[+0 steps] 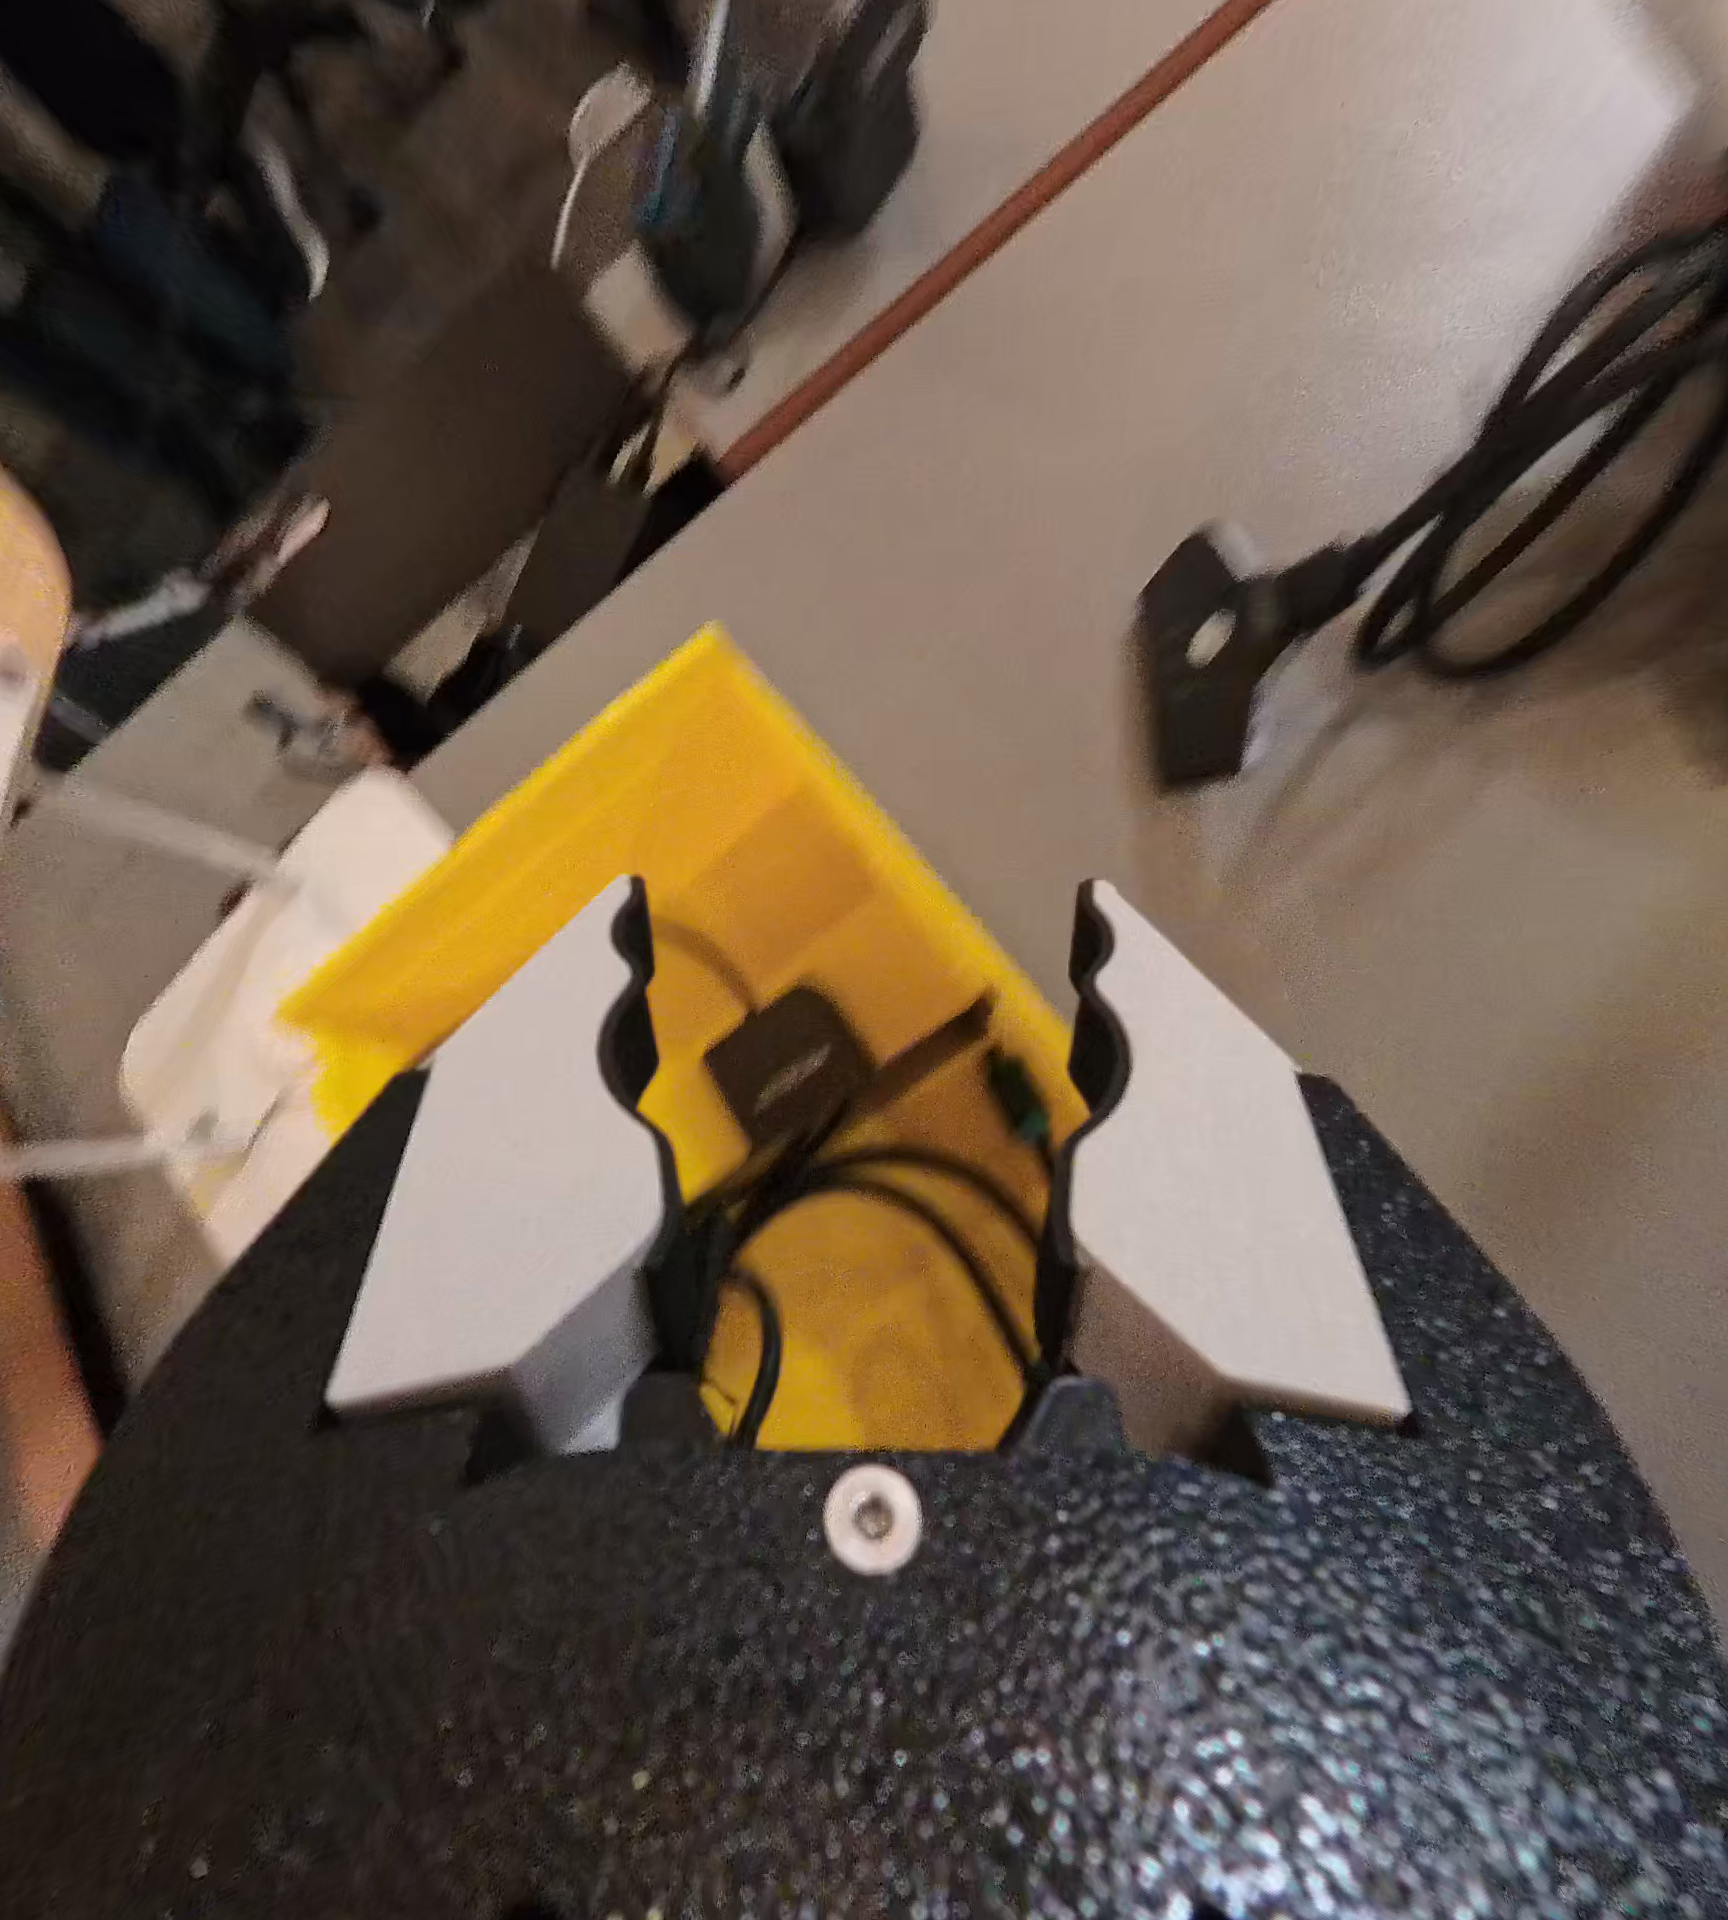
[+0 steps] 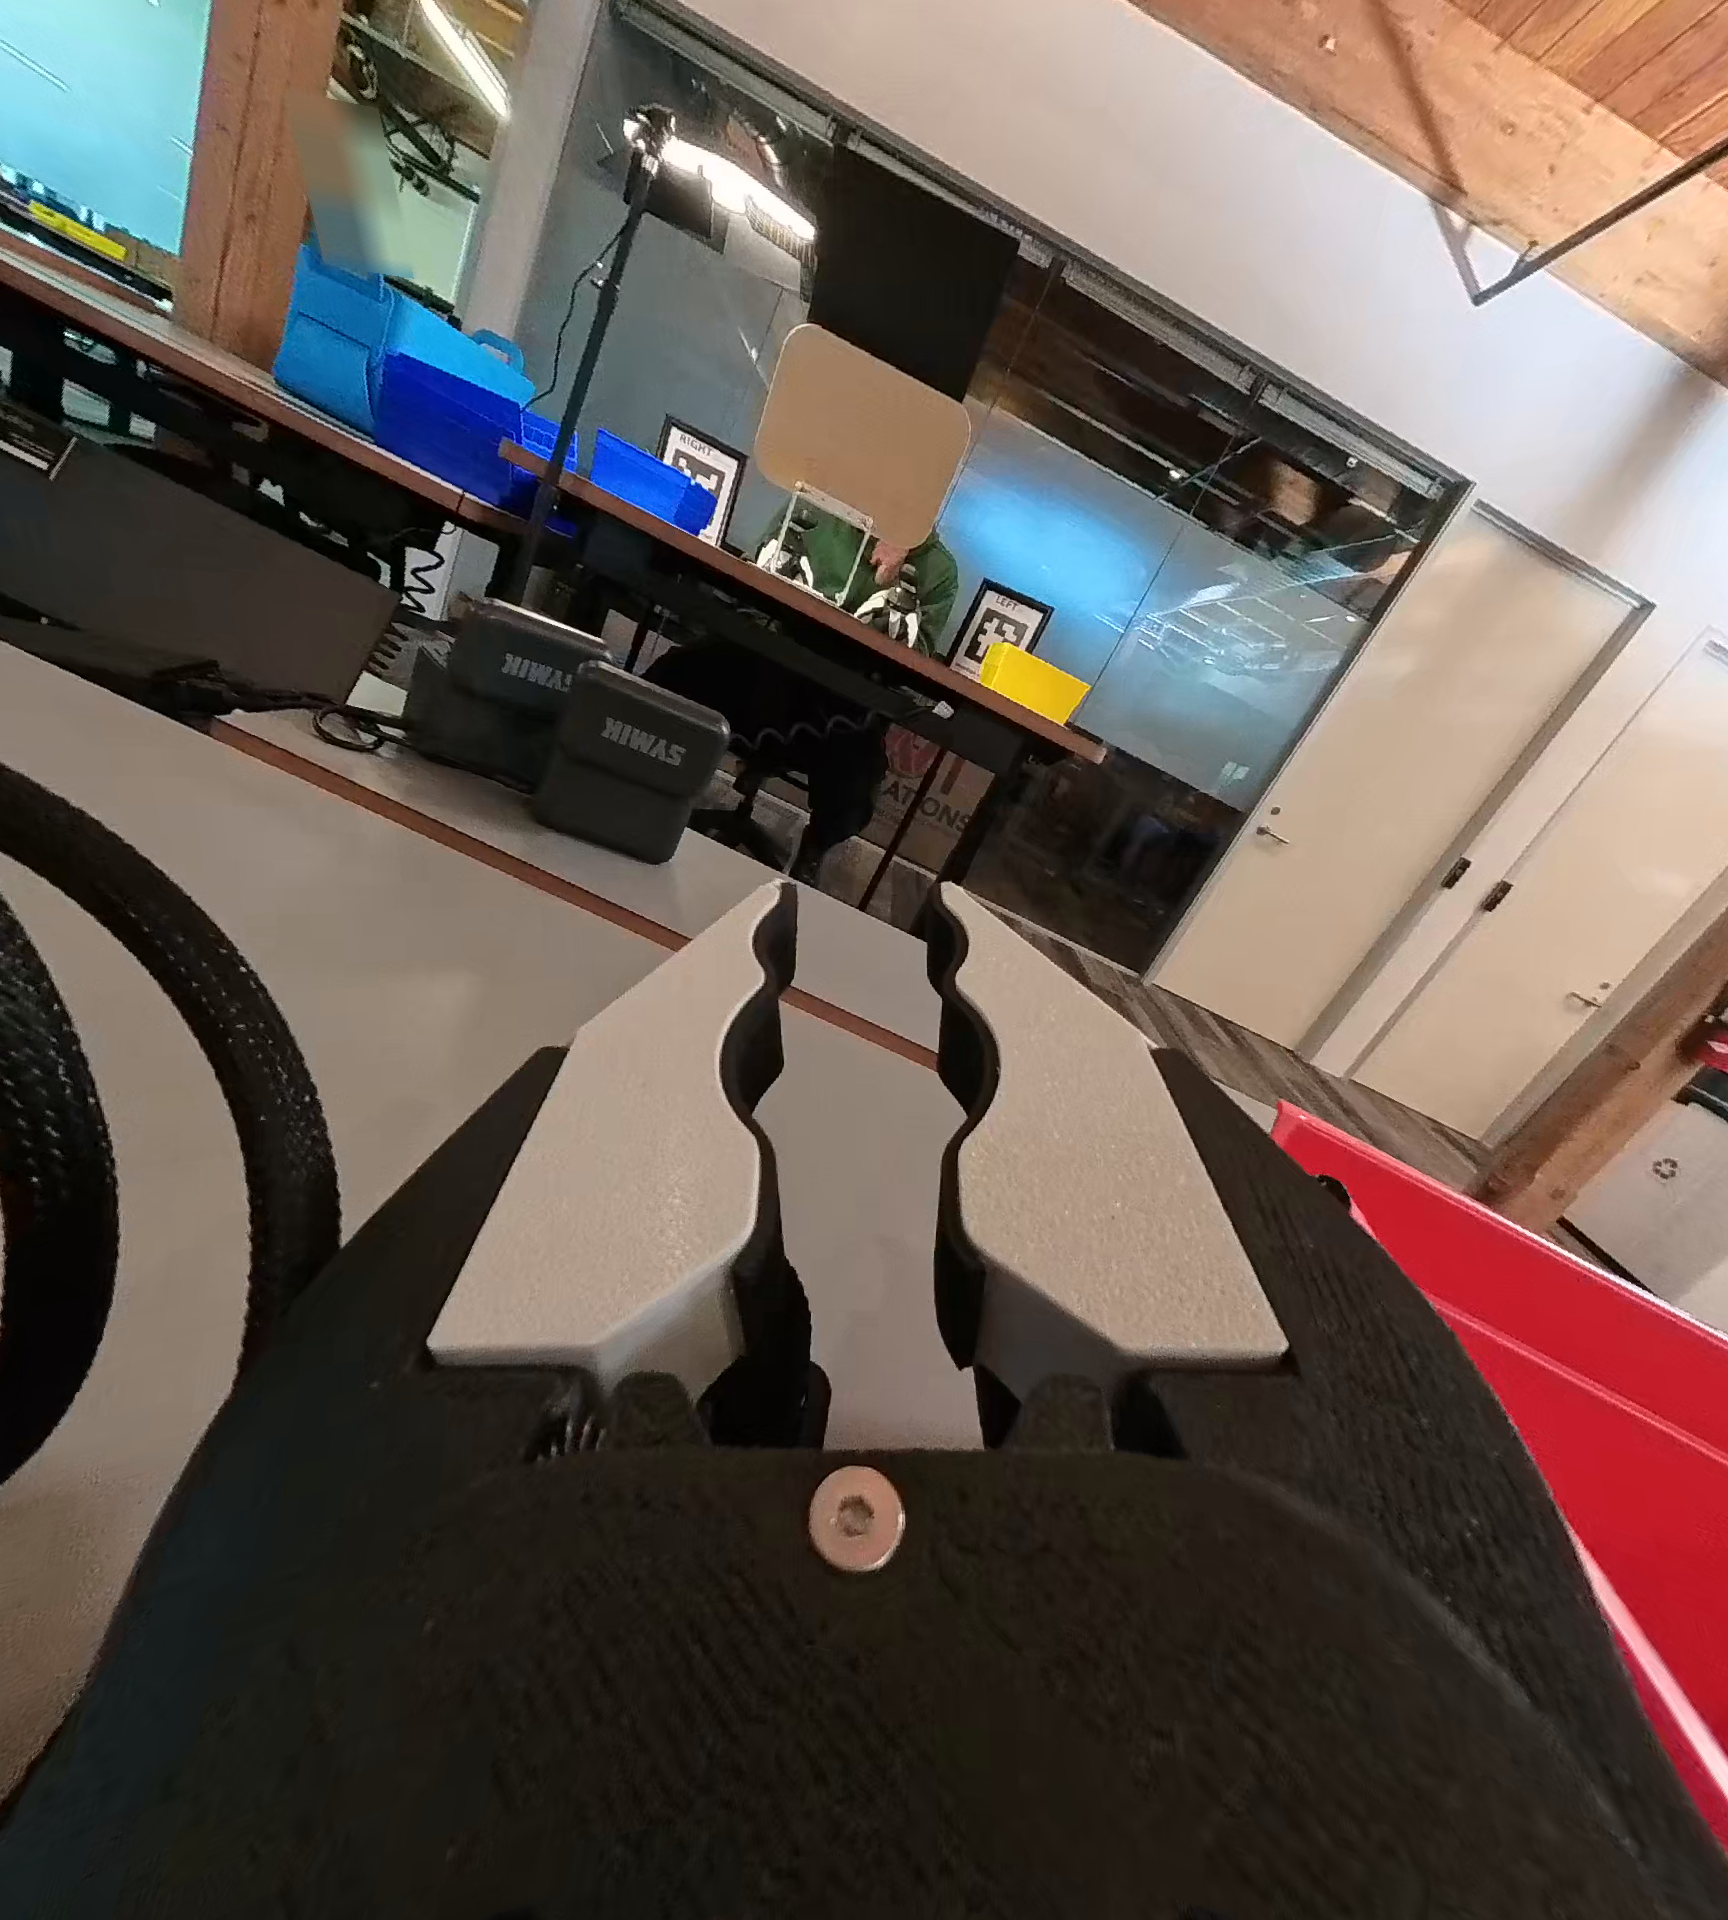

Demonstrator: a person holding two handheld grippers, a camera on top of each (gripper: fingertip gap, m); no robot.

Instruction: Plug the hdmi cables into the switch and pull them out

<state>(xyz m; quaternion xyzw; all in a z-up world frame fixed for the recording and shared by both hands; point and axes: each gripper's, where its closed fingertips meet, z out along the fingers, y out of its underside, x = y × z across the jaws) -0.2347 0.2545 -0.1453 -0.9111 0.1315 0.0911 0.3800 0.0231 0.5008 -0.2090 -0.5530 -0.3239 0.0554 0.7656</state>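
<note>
The left tool [image 1: 865, 914], with grey wavy-edged fingers on a speckled black body, hangs over an open yellow plastic bin [image 1: 569, 883] at the near corner of the pale grey tabletop [image 1: 1099, 436]. Its fingers stand wide apart with nothing between them. Through the gap, down in the bin, lies a small dark box-shaped device [image 1: 782, 1055] with thin black leads [image 1: 901, 1169] curling around it. Whether that is the switch I cannot tell; the view is blurred.

Farther along the tabletop, well apart from the left tool and off to its right, sits a flat black box with a pale round mark [image 1: 1203, 655] on its top. A bundle of looped black cables [image 1: 1566, 457] trails away from it.

The right tool [image 2: 860, 914], of the same build, is held low over the tabletop [image 2: 403, 935], pointing across the room. Its fingers are parted by a narrow gap and grip nothing. Just to its left, thick black braided cable [image 2: 39, 1091] lies in broad loops on the surface, beside the tool but not between its fingers. To its right runs the rim of a red plastic bin [image 2: 1566, 1351]. Beyond the tabletop edge stand two dark grey hard cases [image 2: 621, 758], and at another table farther back a person in a green top [image 2: 839, 551] is seated.
</note>
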